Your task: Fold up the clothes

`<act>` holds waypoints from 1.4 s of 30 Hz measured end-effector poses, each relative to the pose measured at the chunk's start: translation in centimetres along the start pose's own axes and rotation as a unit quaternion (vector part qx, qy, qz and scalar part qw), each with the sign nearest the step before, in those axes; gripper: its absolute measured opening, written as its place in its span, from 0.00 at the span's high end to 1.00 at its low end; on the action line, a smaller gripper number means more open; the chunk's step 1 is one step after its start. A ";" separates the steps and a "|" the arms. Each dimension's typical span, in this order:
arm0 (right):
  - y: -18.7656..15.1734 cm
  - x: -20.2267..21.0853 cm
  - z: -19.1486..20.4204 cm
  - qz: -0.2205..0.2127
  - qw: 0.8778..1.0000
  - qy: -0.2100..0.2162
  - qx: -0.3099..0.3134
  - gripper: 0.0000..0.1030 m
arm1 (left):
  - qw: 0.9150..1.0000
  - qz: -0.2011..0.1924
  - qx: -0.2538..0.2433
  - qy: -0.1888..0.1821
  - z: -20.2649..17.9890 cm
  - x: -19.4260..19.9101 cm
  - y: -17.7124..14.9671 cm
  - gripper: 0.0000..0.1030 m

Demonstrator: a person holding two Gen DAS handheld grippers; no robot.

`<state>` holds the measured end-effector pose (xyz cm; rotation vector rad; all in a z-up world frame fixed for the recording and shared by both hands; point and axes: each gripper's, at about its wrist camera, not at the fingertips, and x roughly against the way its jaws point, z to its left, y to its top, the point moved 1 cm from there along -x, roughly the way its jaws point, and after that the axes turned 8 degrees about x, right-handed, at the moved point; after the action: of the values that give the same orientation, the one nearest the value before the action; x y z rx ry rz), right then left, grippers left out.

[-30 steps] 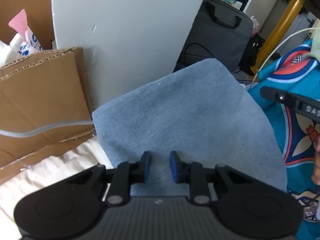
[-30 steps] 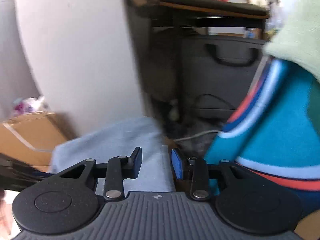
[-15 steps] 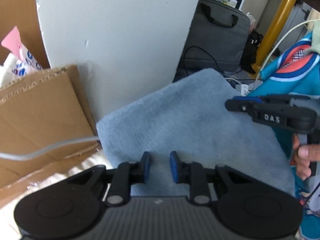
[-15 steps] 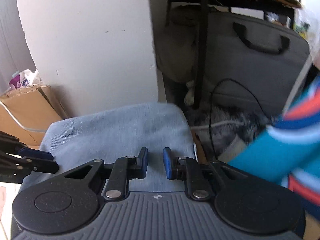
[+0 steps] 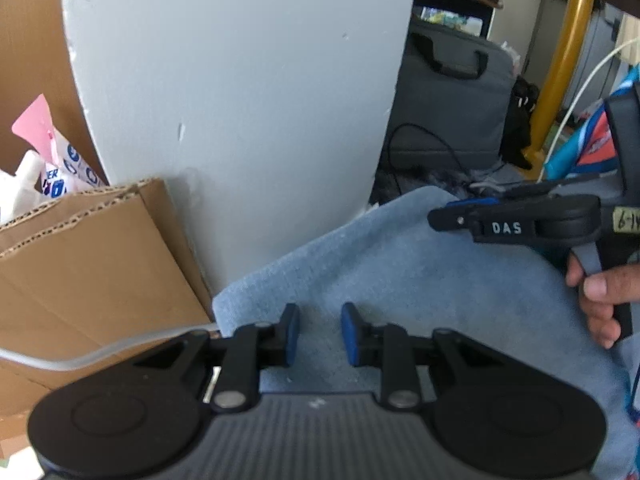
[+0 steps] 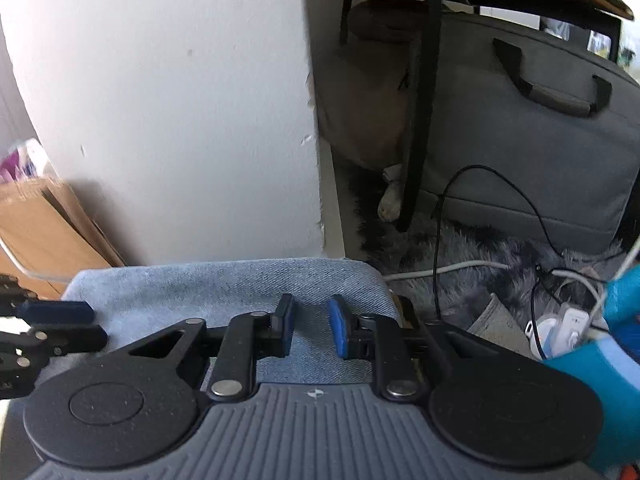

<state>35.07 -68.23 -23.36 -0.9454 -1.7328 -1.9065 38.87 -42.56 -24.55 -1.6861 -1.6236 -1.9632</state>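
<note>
A folded blue-grey cloth point(image 5: 404, 280) lies flat in front of both grippers, its far edge against a white panel. My left gripper point(image 5: 320, 334) hovers over the cloth's near left part, open with a narrow gap and nothing between the blue pads. In the right wrist view the same cloth point(image 6: 208, 286) fills the lower middle. My right gripper point(image 6: 310, 332) stands open over its right part, also with a narrow gap. The right gripper point(image 5: 444, 216) shows at the right of the left wrist view, held by a hand point(image 5: 604, 300). The left gripper point(image 6: 94, 325) shows at the far left of the right wrist view.
A white panel point(image 5: 240, 92) rises right behind the cloth. Cardboard boxes point(image 5: 88, 256) stand to the left with a grey cable point(image 5: 100, 354) across them. A grey bag point(image 6: 532, 140), cables, a power strip point(image 6: 568, 320) and a yellow pole point(image 5: 560, 68) lie beyond. A teal patterned garment point(image 6: 624, 300) is on the right.
The right gripper has swung left from the teal garment to above the cloth's right part, and its jaws have narrowed. The left gripper has stayed over the cloth, tilting slightly.
</note>
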 end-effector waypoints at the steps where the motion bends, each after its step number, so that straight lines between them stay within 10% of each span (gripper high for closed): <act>1: -0.1 0.7 0.0 -0.004 1.000 0.006 -0.003 0.65 | 1.000 -0.002 -0.001 -0.008 0.0 0.7 -0.1 0.76; 11: -5.5 7.7 2.6 -0.032 0.999 0.024 -0.020 0.53 | 0.997 -0.008 -0.051 -0.053 -1.3 5.9 -2.7 0.76; 29: -11.3 9.4 6.8 -0.038 0.999 0.014 0.017 0.19 | 0.996 0.020 -0.084 -0.017 -2.6 1.6 -5.1 0.74; 42: -18.7 14.7 3.8 -0.014 0.999 -0.046 0.004 0.29 | 0.996 0.024 -0.082 -0.012 -2.4 1.3 -5.1 0.74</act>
<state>12.83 -59.45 -26.21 -1.0256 -1.8122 -1.8987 33.49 -41.43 -26.36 -1.7934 -1.4500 -2.1113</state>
